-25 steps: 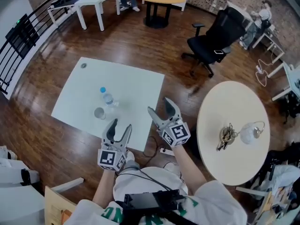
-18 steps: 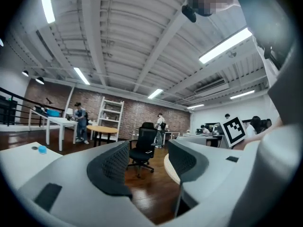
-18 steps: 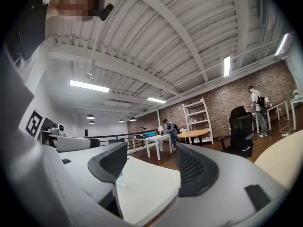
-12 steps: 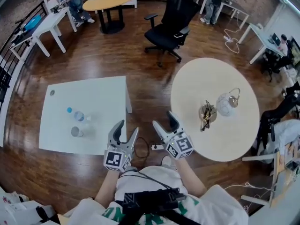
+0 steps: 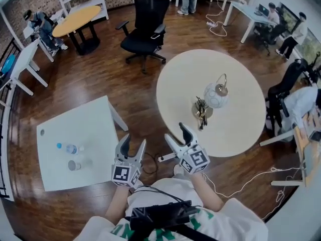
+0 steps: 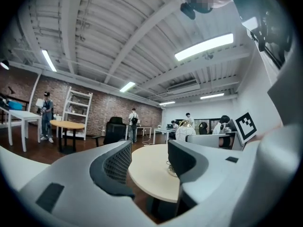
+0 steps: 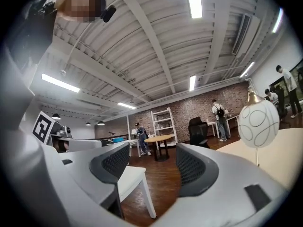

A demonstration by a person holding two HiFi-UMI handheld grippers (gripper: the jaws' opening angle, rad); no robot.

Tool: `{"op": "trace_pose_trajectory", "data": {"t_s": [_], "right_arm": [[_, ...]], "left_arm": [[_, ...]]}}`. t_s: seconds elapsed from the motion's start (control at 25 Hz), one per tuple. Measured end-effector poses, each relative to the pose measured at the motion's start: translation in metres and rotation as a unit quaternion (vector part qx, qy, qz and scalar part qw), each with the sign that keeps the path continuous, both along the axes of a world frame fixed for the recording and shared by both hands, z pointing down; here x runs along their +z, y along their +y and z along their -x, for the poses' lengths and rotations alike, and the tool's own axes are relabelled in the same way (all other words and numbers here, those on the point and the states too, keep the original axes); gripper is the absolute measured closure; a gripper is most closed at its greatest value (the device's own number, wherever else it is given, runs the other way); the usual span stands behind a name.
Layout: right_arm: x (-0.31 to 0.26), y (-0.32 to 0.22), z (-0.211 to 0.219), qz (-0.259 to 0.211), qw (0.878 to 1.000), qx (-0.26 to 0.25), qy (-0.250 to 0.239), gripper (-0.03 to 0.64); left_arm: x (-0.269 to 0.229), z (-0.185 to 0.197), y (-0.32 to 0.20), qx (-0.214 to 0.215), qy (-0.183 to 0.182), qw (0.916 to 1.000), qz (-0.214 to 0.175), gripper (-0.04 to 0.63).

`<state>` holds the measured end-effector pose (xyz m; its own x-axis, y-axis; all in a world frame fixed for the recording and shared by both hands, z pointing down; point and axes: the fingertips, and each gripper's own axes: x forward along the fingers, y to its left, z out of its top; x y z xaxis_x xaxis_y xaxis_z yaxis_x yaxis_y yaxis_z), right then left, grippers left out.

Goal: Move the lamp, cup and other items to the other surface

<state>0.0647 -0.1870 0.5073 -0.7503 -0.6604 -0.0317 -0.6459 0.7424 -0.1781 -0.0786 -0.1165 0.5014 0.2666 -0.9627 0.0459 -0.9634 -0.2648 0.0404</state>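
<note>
The left gripper [image 5: 134, 141] and the right gripper [image 5: 176, 132] are both open and empty; the right one's jaws have just been closing slightly. Beyond them, a white globe lamp [image 5: 215, 95] and a dark bunch of keys [image 5: 201, 110] sit mid-way on the round cream table [image 5: 235, 129]. A clear plastic bottle [image 5: 67, 148] and a grey cup [image 5: 74, 164] sit near the left edge of the white square table [image 5: 95, 124].

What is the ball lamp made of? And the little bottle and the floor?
The ball lamp looks like white glass or plastic, smooth with a brass-coloured top. The bottle seems clear plastic, see-through with blue cap. The floor looks like glossy wood planks.
</note>
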Motion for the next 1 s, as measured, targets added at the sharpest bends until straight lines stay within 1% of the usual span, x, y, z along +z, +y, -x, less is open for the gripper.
{"op": "trace_pose_trajectory", "data": {"t_s": [0.12, 0.28, 0.4, 0.52, 0.64, 0.8, 1.0], "right_arm": [[0.001, -0.004, -0.03, 0.001, 1.0, 0.027, 0.003, 0.298], [0.006, -0.007, -0.081, 0.007, 0.997, 0.073, 0.006, 0.298], [0.01, -0.008, -0.118, 0.01, 0.994, 0.109, 0.014, 0.298], [0.018, -0.01, -0.153, 0.017, 0.989, 0.146, 0.019, 0.298], [0.036, -0.013, -0.185, 0.034, 0.983, 0.177, 0.031, 0.299], [0.08, -0.029, -0.213, 0.067, 0.976, 0.198, 0.052, 0.299], [0.135, -0.069, -0.228, 0.112, 0.969, 0.202, 0.081, 0.299]], "left_arm": [[0.0, -0.027, -0.015, 0.027, 0.009, 0.9996, -0.004, 0.365], [-0.001, -0.072, -0.034, 0.069, 0.023, 0.9974, 0.002, 0.365], [0.009, -0.098, -0.047, 0.099, 0.021, 0.9948, -0.001, 0.365], [0.012, -0.126, -0.056, 0.129, 0.019, 0.9914, 0.006, 0.365], [0.017, -0.15, -0.061, 0.152, 0.017, 0.9882, 0.007, 0.365], [0.028, -0.171, -0.067, 0.167, 0.014, 0.9857, 0.019, 0.365], [0.043, -0.187, -0.074, 0.162, 0.014, 0.9857, 0.042, 0.365]]}}
